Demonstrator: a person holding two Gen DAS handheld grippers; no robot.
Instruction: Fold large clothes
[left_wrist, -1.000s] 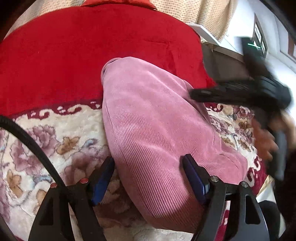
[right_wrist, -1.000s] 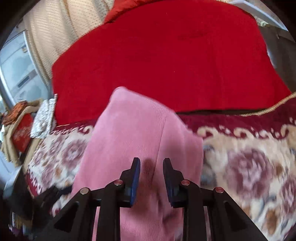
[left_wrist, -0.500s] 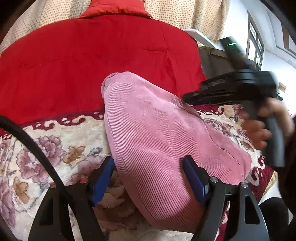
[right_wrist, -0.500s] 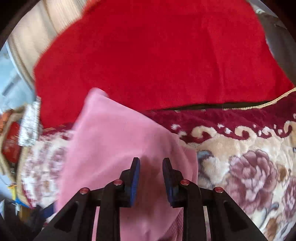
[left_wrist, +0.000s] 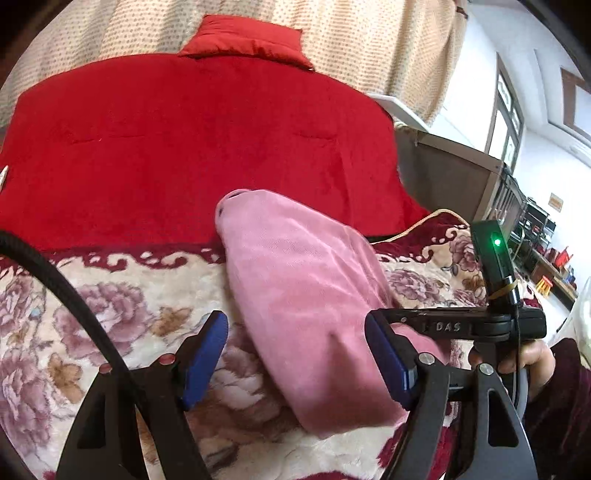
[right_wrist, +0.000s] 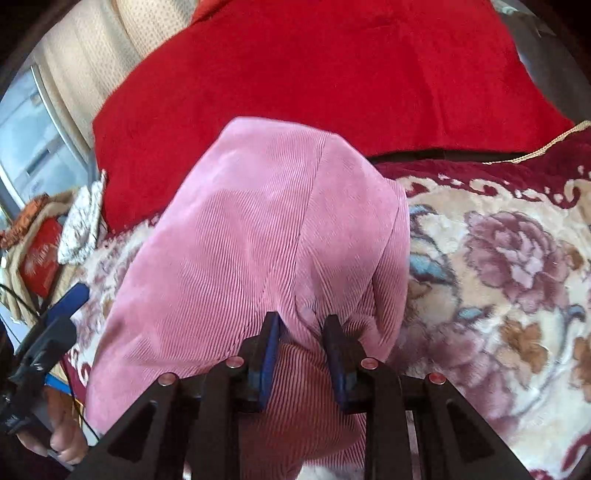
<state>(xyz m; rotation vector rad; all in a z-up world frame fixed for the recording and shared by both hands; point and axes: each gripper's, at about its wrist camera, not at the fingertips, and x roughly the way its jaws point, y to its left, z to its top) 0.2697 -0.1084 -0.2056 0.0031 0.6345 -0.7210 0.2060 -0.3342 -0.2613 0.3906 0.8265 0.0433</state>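
right gripper (right_wrist: 301, 345) pinches pink garment's (right_wrist: 240, 240) near edge; left gripper (left_wrist: 295, 354) gapes wide (floral blanket (right_wrist: 498, 258) beside).

pink garment (right_wrist: 258, 236) lower edge cut off

The right gripper (right_wrist: 301, 332) is pinching a fold of the pink corduroy garment (right_wrist: 240, 240), which is lying on the floral blanket (right_wrist: 498, 266) before a red quilt (right_wrist: 332, 74).
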